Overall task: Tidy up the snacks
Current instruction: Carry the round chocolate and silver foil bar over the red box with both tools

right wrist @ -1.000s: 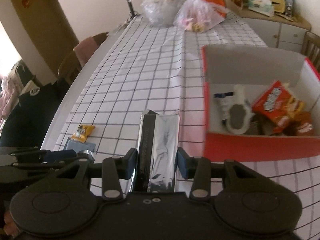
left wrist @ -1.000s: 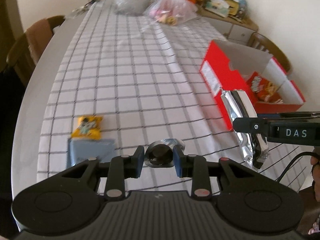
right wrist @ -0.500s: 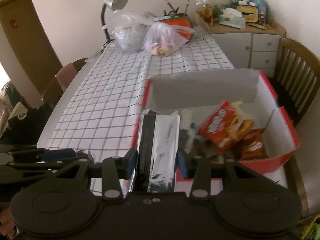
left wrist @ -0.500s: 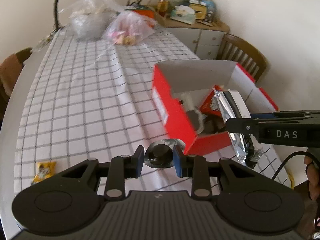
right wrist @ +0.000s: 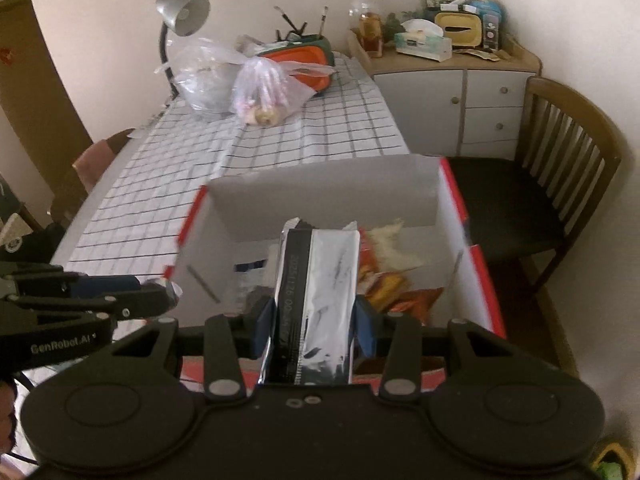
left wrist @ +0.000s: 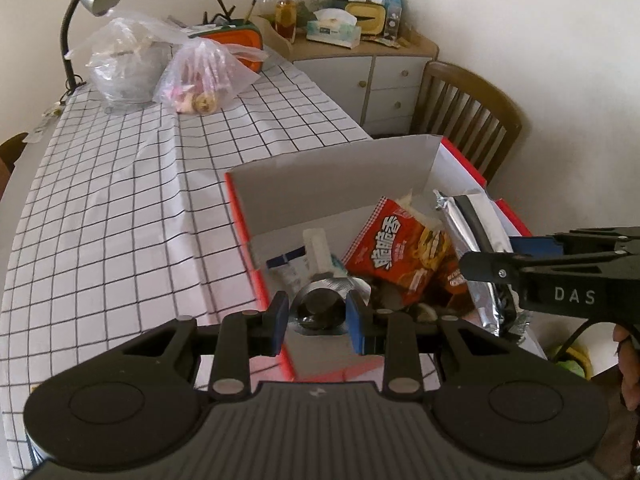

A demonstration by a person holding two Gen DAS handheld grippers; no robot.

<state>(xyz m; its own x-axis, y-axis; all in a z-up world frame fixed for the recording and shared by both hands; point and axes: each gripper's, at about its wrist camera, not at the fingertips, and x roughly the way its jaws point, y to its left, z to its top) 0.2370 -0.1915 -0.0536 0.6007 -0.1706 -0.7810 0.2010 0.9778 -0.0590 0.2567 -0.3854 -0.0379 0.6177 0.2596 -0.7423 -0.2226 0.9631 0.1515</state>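
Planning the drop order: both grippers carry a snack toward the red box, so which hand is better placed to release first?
Probably right: the right gripper, holding the silver packet, hangs over the red box interior. The left gripper, with its small foil roll, sits at the near-left corner.

A box [left wrist: 336,176] sits at the tabletop's [left wrist: 120,208] right edge, with snack packets [left wrist: 400,252] inside. Two bags [left wrist: 168,68] and a lamp [left wrist: 92,4] stand at the far end. A chair [left wrist: 472,120] stands behind the box, a cabinet [left wrist: 380,80] beyond.
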